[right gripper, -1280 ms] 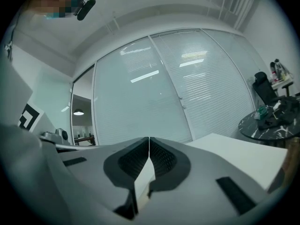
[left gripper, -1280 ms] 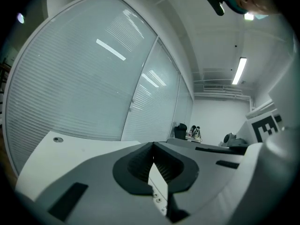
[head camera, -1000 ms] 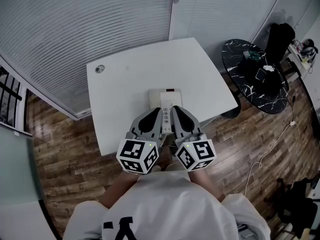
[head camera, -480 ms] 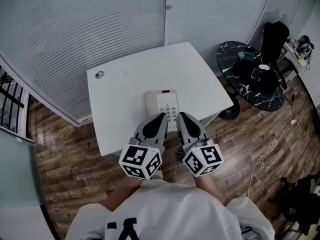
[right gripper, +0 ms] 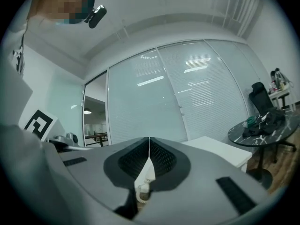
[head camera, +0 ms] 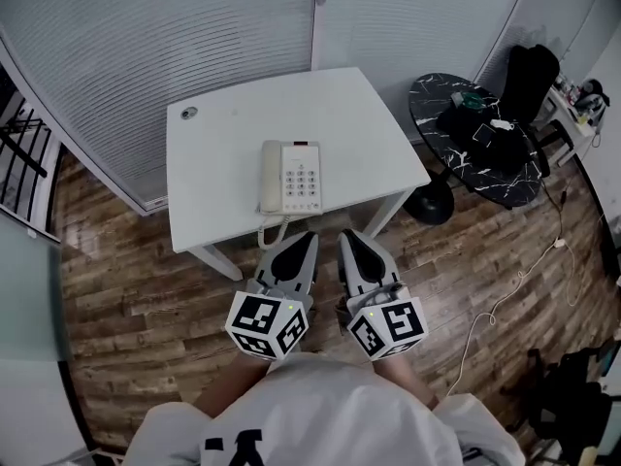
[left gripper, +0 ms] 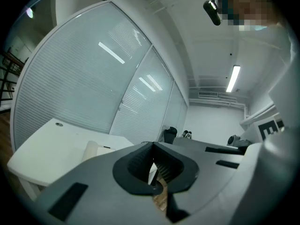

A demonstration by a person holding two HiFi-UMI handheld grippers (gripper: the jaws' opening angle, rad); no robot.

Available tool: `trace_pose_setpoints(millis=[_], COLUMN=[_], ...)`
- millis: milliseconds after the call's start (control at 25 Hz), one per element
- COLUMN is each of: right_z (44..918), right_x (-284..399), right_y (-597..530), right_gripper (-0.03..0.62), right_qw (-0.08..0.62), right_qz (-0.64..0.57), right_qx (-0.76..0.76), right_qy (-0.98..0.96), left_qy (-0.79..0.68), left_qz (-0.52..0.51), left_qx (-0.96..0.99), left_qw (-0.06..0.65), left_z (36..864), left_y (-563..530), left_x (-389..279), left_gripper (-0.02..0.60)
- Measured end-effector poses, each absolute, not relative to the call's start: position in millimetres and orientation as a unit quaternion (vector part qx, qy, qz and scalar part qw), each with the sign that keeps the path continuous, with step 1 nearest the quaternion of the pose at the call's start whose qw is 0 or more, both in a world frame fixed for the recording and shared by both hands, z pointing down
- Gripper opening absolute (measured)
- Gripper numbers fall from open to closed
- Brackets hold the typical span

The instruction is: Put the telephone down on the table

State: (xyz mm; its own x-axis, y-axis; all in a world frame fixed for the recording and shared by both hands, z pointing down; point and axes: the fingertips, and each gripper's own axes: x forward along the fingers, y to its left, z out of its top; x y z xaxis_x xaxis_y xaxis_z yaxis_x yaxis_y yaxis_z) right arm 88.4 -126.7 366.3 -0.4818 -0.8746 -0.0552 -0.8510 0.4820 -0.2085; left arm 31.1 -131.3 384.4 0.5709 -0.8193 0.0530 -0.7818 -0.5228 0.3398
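A white telephone (head camera: 289, 177) with its handset on the left lies flat on the white table (head camera: 223, 134), close to the near edge. Its coiled cord (head camera: 271, 228) hangs over that edge. Both grippers are off the table, side by side over the wooden floor and pointing level at the table. My left gripper (head camera: 309, 235) is shut with nothing in it, and so is my right gripper (head camera: 346, 234). In the left gripper view the shut jaws of my left gripper (left gripper: 152, 146) cover part of the telephone (left gripper: 93, 150). In the right gripper view my right gripper (right gripper: 149, 142) is shut in front of the table (right gripper: 220, 156).
A round black marble table (head camera: 475, 144) with dark items stands to the right, with a black chair (head camera: 539, 76) behind it. A thin cable (head camera: 514, 289) trails over the wooden floor. A glass wall with blinds (head camera: 146, 37) runs behind the table. There is a small round grommet (head camera: 188, 113) at the table's far left.
Both grippers have drawn back from the telephone, past the table's near edge and out over the floor. The telephone stays on the table. The whole head view has backed away.
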Motion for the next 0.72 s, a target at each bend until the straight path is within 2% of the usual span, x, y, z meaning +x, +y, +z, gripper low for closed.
trace_pose_setpoints(millis=[200,480,720], right_z=[368,360,360], right_x=[102,104,109], right_y=[-88,-62,-52], right_gripper=[0.031,0.031,0.031], right_qw=[0.083,0.08,0.087], right_qz=[-0.087,-0.062,-0.067], right_qx=[-0.49,-0.48,-0.486], right_qy=[0.864,0.871,0.867], left_qy=[-0.472,-0.438,-0.419], left_qz=[-0.062,-0.076,-0.083], left_qx=[0.859,0.884,0.892], left_qw=[0.189,0.144,0.148], left_z=[392,372,368], left_y=[-89,-55,-41], left_x=[45,66,71], left_gripper=[0.005,0.005,0.005])
